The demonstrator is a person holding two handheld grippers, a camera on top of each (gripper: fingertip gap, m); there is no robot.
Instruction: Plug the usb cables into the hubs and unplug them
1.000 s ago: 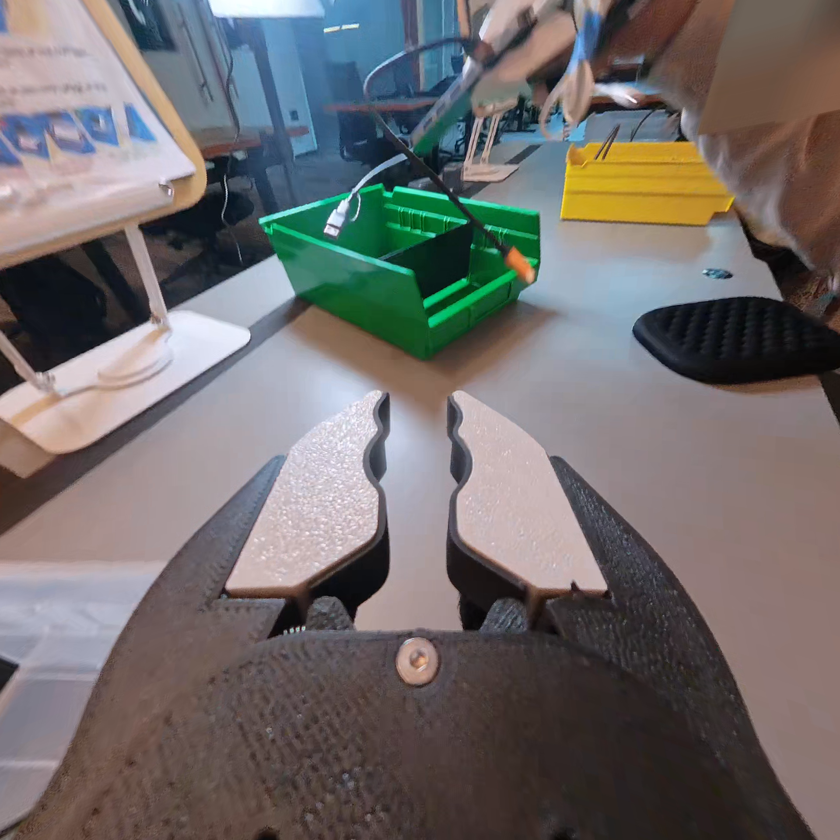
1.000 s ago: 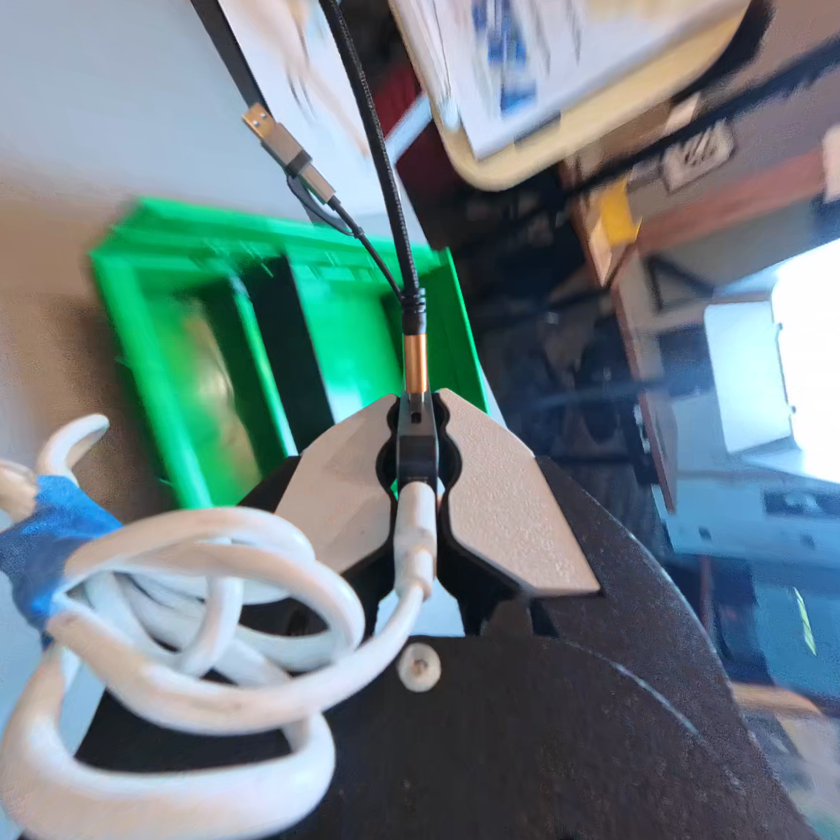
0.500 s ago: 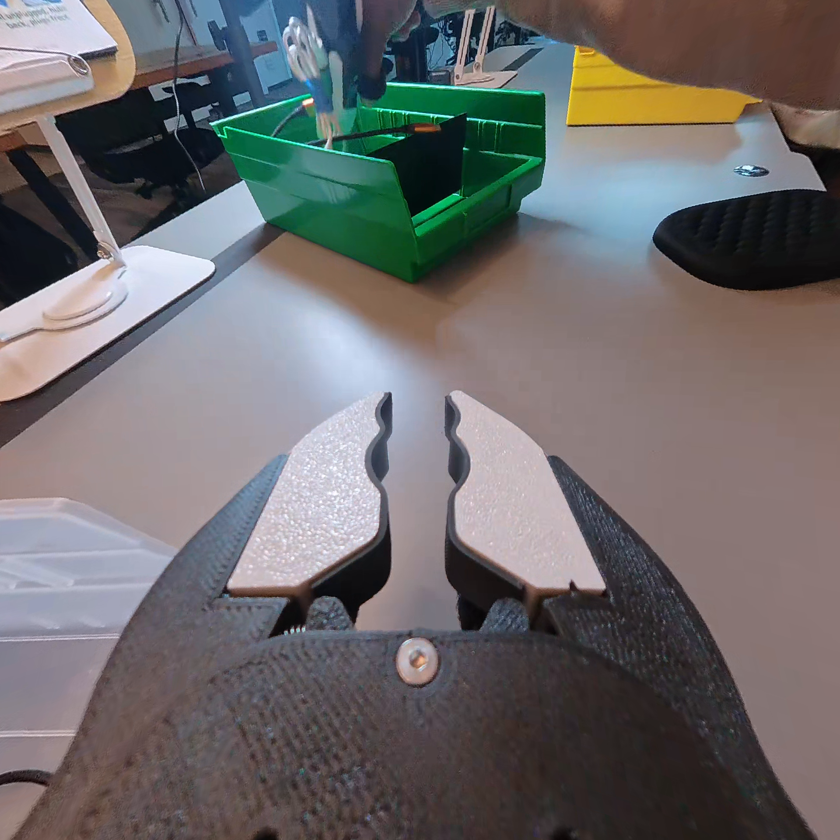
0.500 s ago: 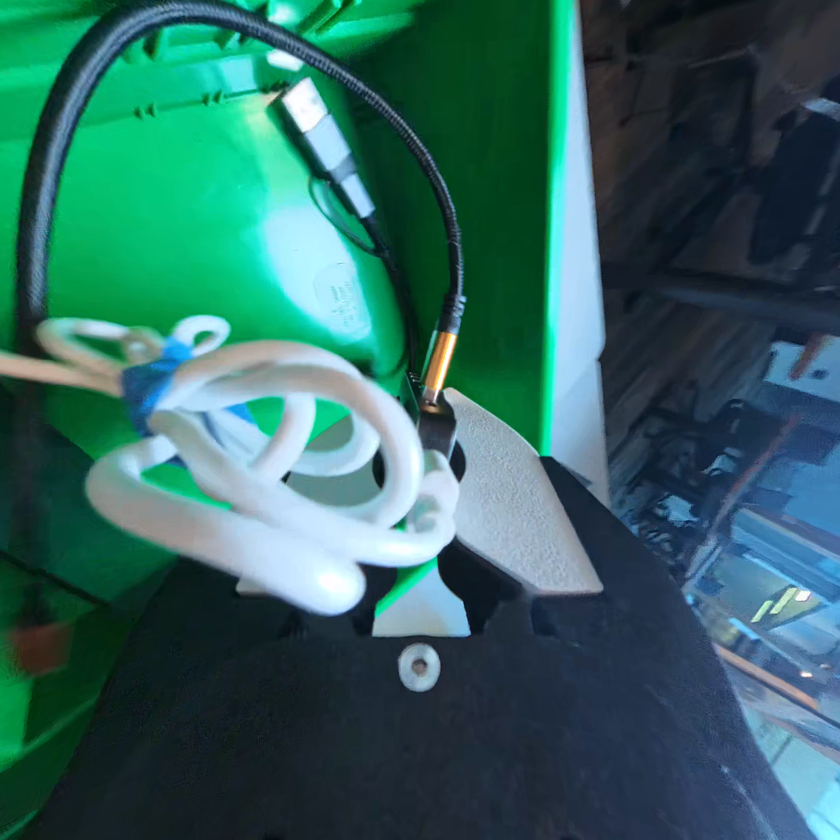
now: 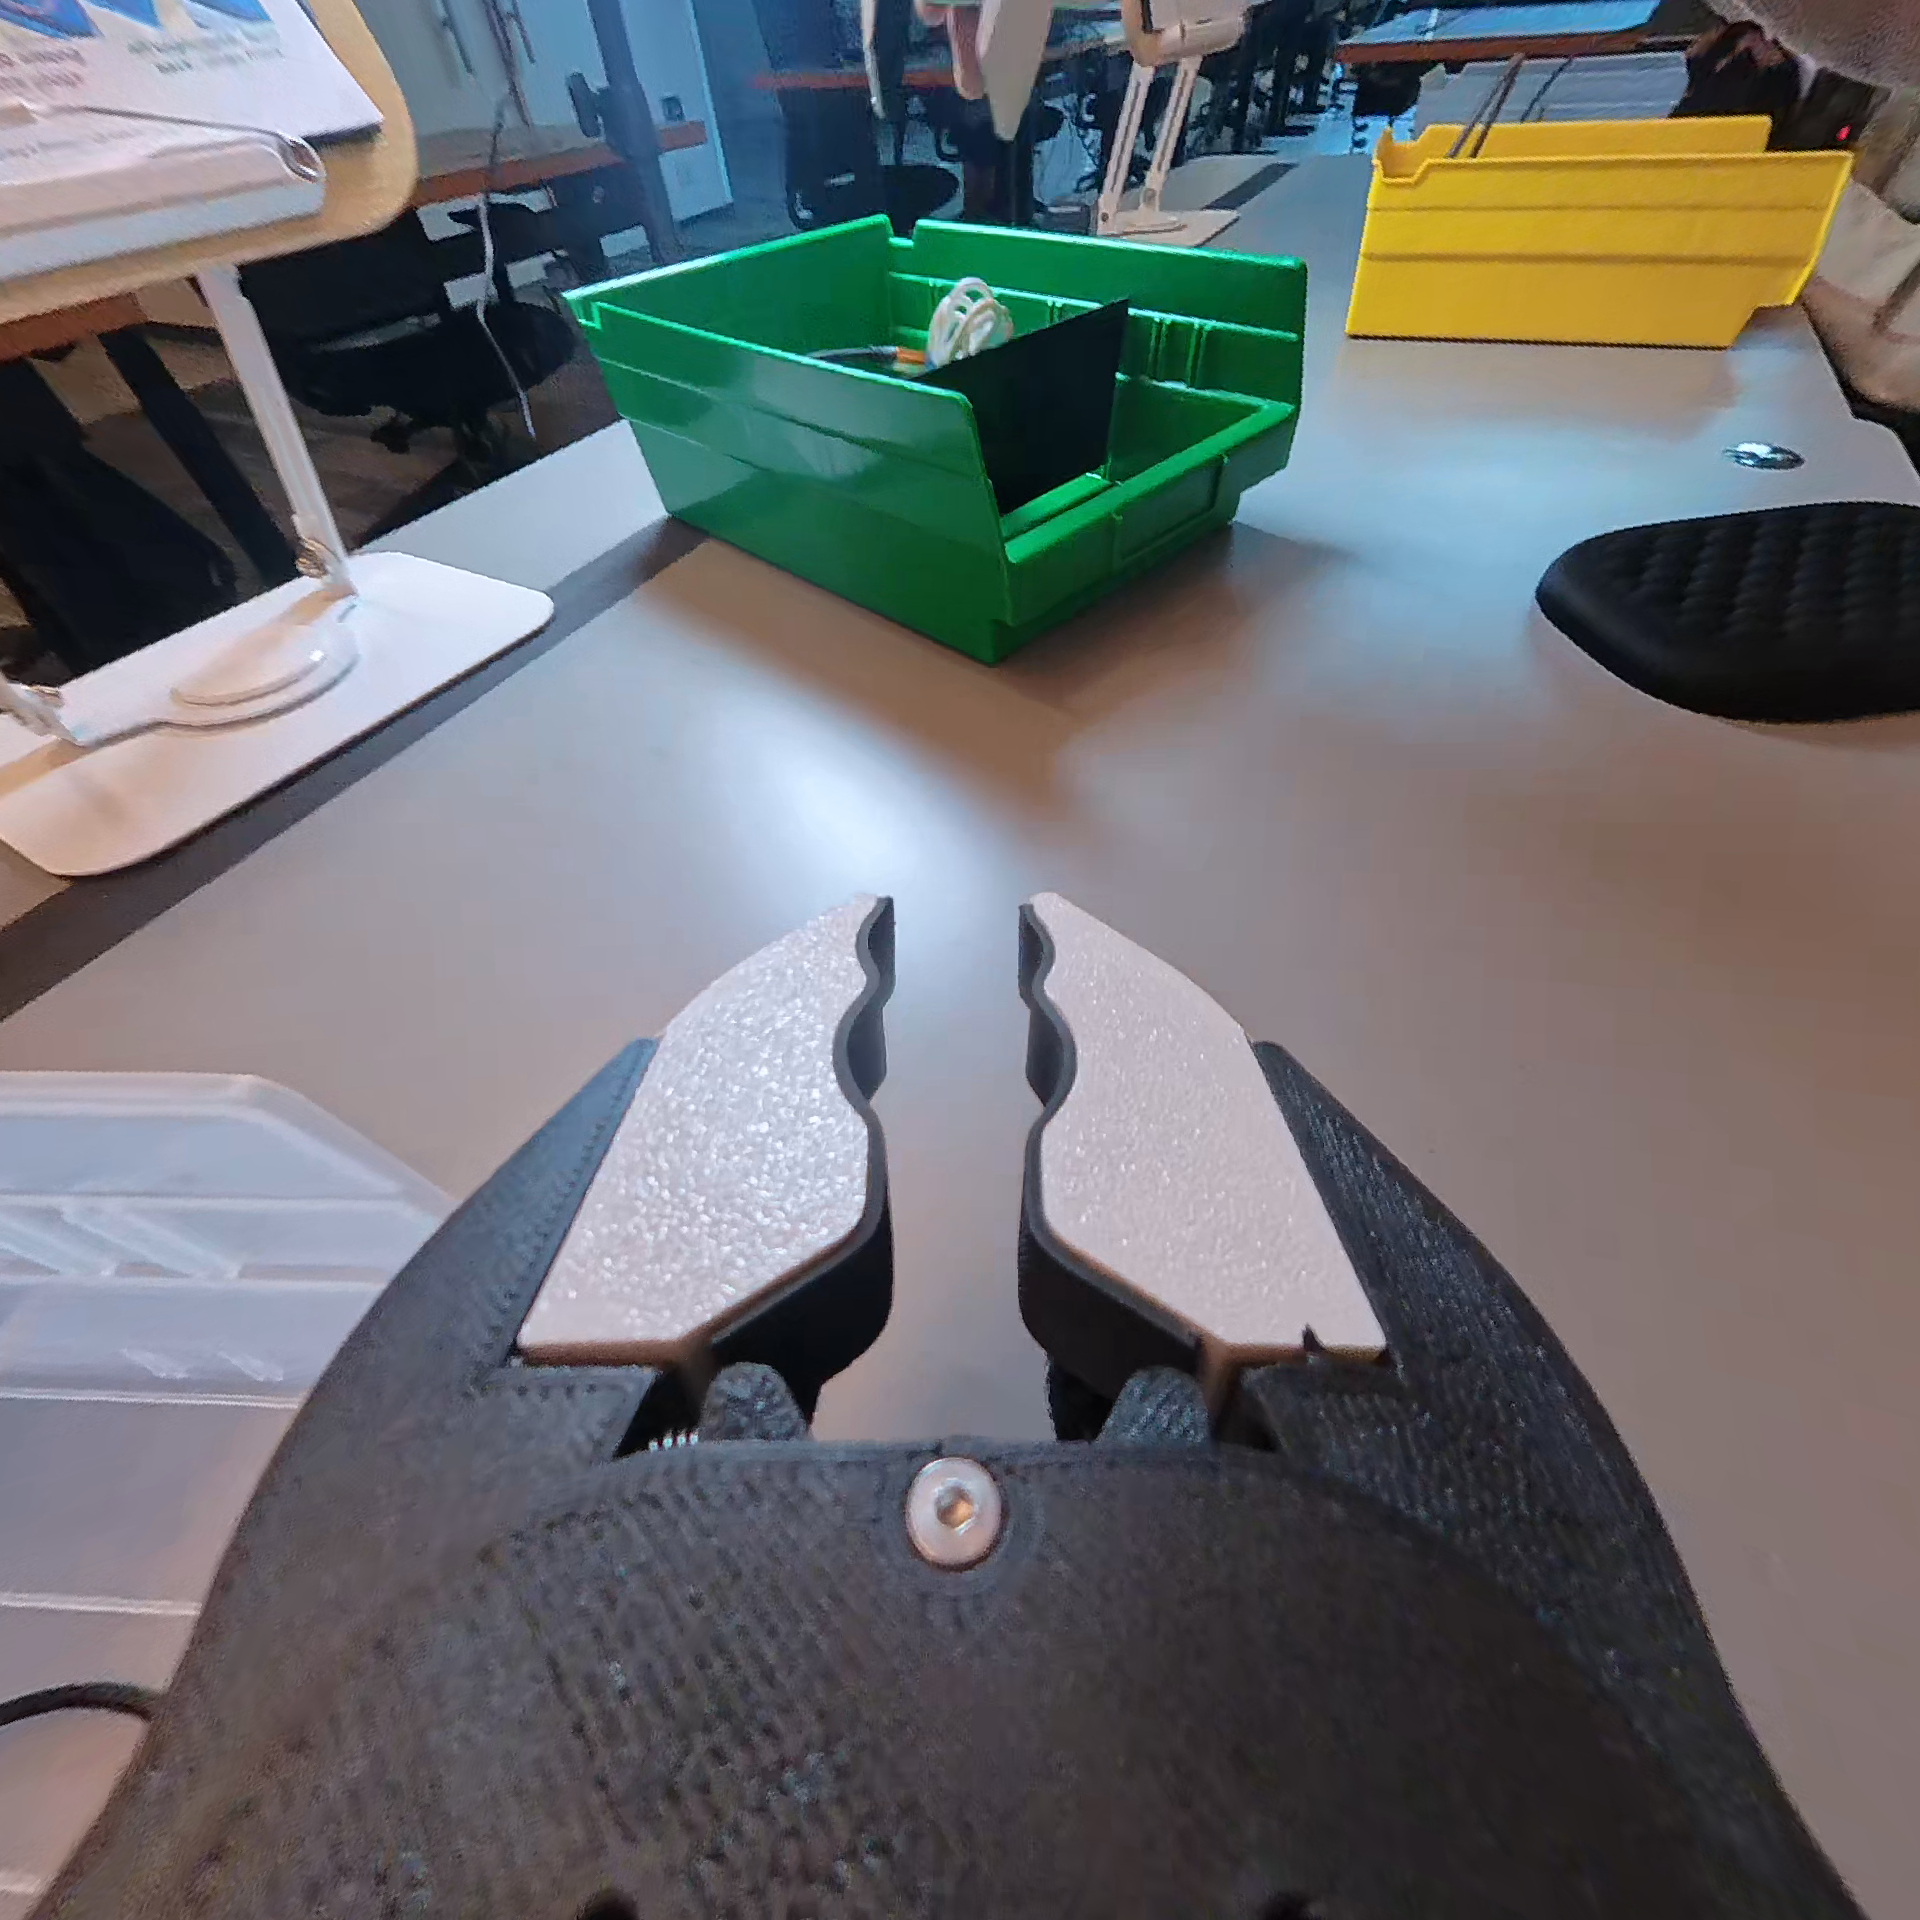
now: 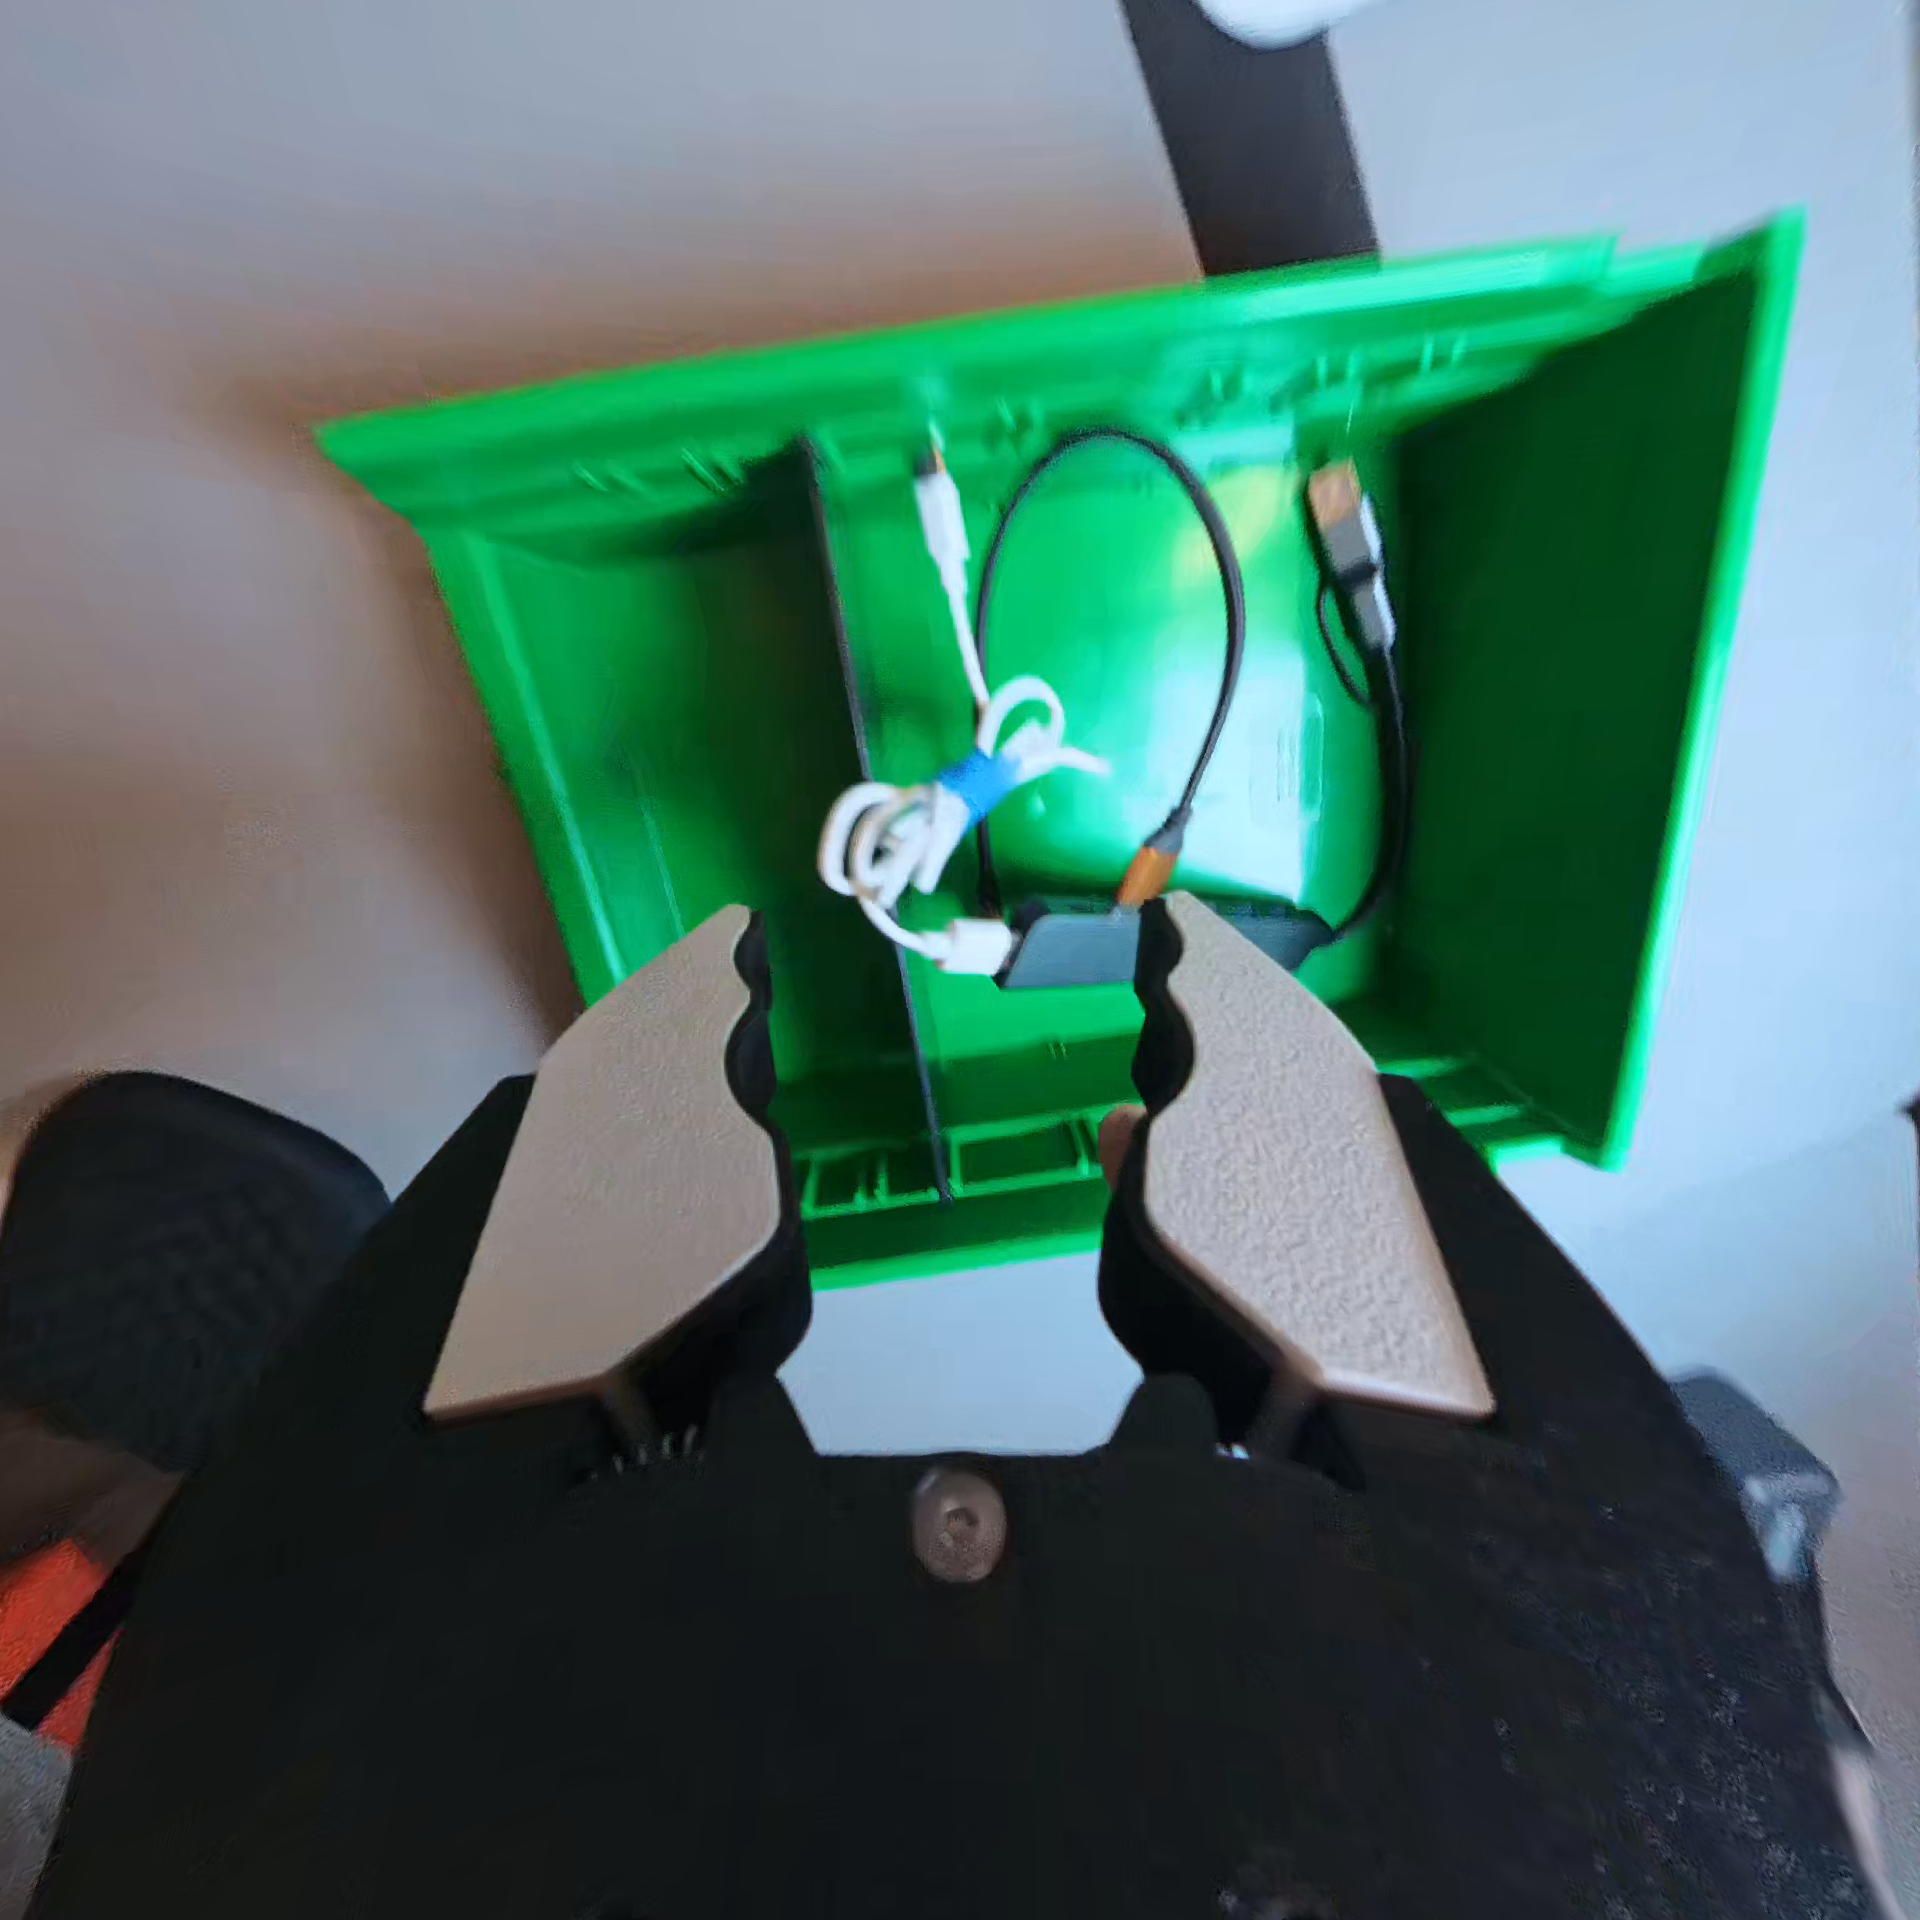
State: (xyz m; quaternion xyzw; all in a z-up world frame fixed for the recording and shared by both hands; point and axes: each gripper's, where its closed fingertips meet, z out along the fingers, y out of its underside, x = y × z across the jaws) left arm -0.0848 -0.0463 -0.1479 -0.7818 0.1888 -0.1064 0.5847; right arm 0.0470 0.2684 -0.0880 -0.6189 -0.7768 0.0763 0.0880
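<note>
right claw (image 6: 951, 966): spread wide, empty, cables released since earlier frame | left claw (image 5: 956, 935): narrow gap, empty, over bench (image 5: 1351, 935) | hub (image 6: 1070, 951) with white cable (image 6: 914, 821), black cable (image 6: 1216, 644): ahead in green bin (image 6: 1683, 727)

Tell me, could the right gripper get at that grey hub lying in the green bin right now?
Probably yes: the right gripper is open above the green bin, whose top is open, with the grey hub just below.
</note>
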